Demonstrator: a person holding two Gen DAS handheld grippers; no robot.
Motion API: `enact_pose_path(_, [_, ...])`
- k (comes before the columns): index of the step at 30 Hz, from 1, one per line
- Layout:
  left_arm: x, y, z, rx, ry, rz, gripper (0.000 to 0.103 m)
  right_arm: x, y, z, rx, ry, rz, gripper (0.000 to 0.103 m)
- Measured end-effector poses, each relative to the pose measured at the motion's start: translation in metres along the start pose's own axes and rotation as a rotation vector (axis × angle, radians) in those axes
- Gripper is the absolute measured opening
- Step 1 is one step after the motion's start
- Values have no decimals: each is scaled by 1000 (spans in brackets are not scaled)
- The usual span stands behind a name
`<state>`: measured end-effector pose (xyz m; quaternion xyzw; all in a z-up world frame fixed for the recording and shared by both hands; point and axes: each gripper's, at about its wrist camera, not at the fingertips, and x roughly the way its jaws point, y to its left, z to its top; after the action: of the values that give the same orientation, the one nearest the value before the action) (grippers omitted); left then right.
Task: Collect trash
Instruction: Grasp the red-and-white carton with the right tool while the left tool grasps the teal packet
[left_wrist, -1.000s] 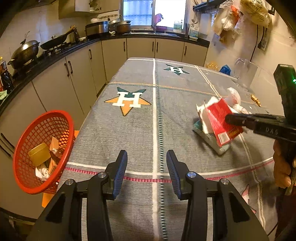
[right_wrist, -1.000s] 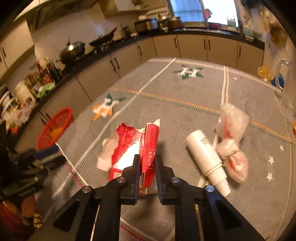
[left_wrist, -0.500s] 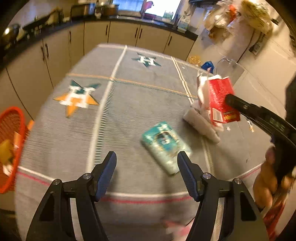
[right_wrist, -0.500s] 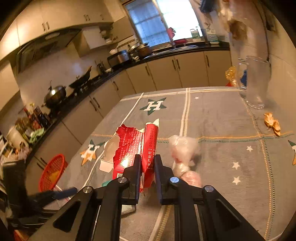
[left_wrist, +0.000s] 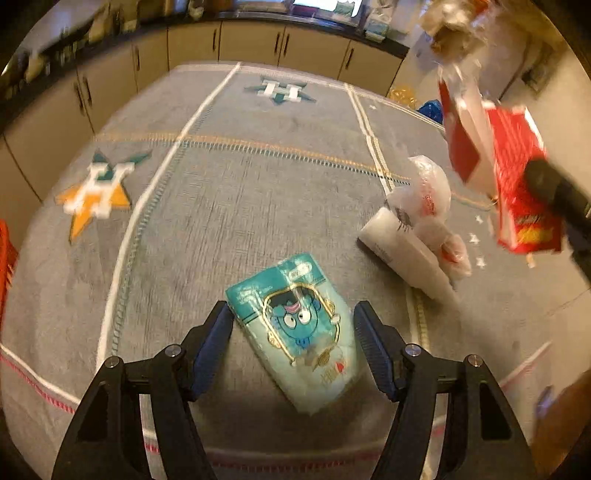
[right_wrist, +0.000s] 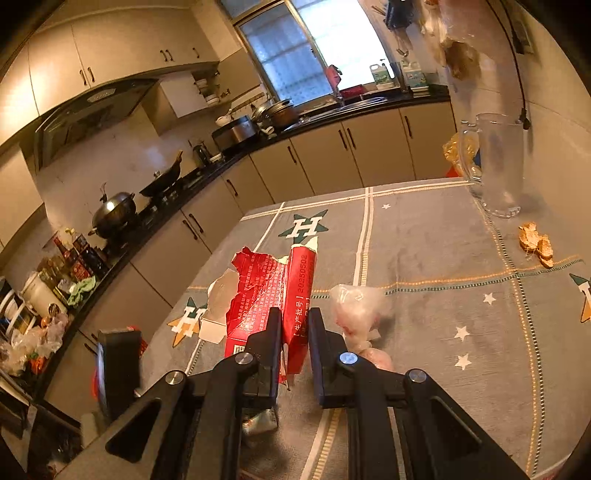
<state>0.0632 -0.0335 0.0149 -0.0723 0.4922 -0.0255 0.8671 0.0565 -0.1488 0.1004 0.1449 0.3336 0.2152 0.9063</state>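
Observation:
A teal tissue pack (left_wrist: 299, 325) with a cartoon face lies flat on the grey tablecloth (left_wrist: 221, 206). My left gripper (left_wrist: 293, 314) stands open around it, one finger on each side, the pads not pressing. A torn red carton (right_wrist: 273, 291) hangs above the table with my right gripper (right_wrist: 295, 317) shut on it; in the left wrist view the carton (left_wrist: 509, 173) shows at the upper right. A white bottle (left_wrist: 406, 254) lies beside knotted clear plastic bags (left_wrist: 428, 188) right of the pack.
A red basket's rim (left_wrist: 5, 251) shows at the left edge, off the table. A glass pitcher (right_wrist: 498, 166) and orange scraps (right_wrist: 535, 243) sit at the table's far right. Kitchen cabinets and a stove counter line the left and back.
My left gripper has swung right from the basket side to straddle the teal pack, and its jaws have widened. My right gripper has lifted the red carton up off the pack and the table.

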Motion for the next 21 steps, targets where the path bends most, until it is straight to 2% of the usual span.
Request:
enact_pose_path(3, [3,-13,-6,83,-34,64,66,-2,-1,1,5,-7,2,15])
enact_pose_path(4, [3,-15,-8,107,-42,73,61,-2,-2,1,6,-4,1,15])
enact_pose_path(13, [-19,1,-26,123,-100,-15,22,5,0,-2,-4,19,-2,15])
enact_pose_path(21, [-32,0,-30,141,-118,-19,14,9,3,-6,-16,30,-10,15])
